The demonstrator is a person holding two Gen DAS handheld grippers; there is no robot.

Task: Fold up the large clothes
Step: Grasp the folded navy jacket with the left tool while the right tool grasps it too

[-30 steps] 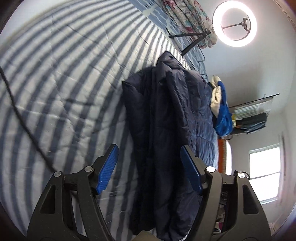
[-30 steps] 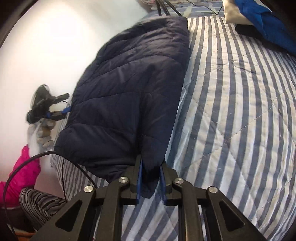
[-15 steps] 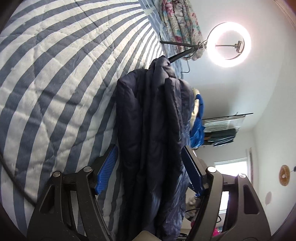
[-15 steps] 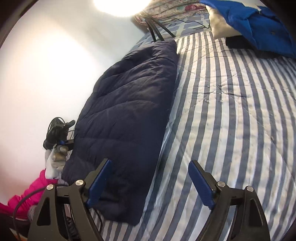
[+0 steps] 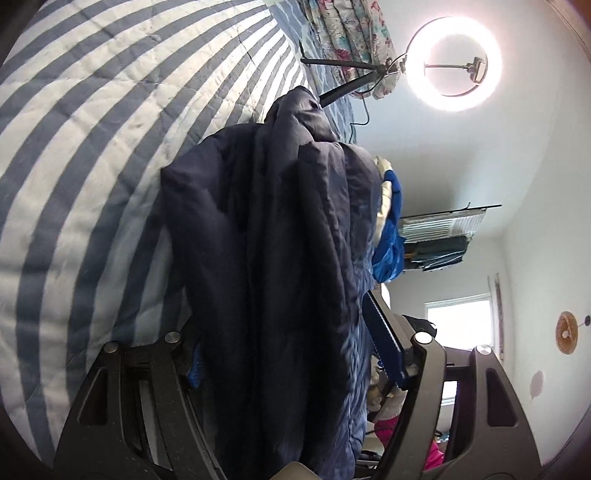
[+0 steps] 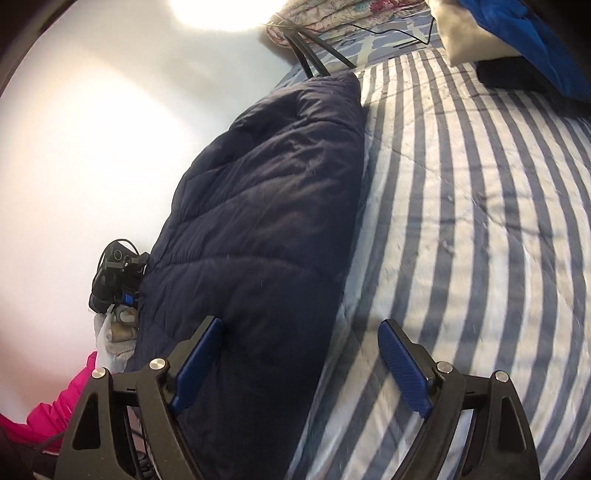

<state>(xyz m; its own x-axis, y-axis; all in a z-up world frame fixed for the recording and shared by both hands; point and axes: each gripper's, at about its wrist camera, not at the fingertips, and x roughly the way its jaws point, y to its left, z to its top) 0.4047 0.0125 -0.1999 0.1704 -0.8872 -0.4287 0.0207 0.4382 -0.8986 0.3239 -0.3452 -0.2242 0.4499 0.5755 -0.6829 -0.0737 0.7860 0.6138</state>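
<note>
A big bed (image 6: 480, 229) is seen, covered with a quilt (image 5: 110, 155) in blue and white stripes. Stitched lines are sewn across the quilt. A dark blue puffy jacket (image 6: 266, 206) is laid folded near one edge of the bed. At the far end, a bright blue cloth (image 6: 524, 33) and a cream cloth (image 6: 458, 40) are piled together, with something black (image 6: 517, 79) under them, maybe more clothes. A flowery blanket (image 6: 332, 14) is bunched up at the far edge. The black legs of a stand (image 6: 314, 55) and a thin black cable (image 6: 399, 33) are seen resting there too.
</note>
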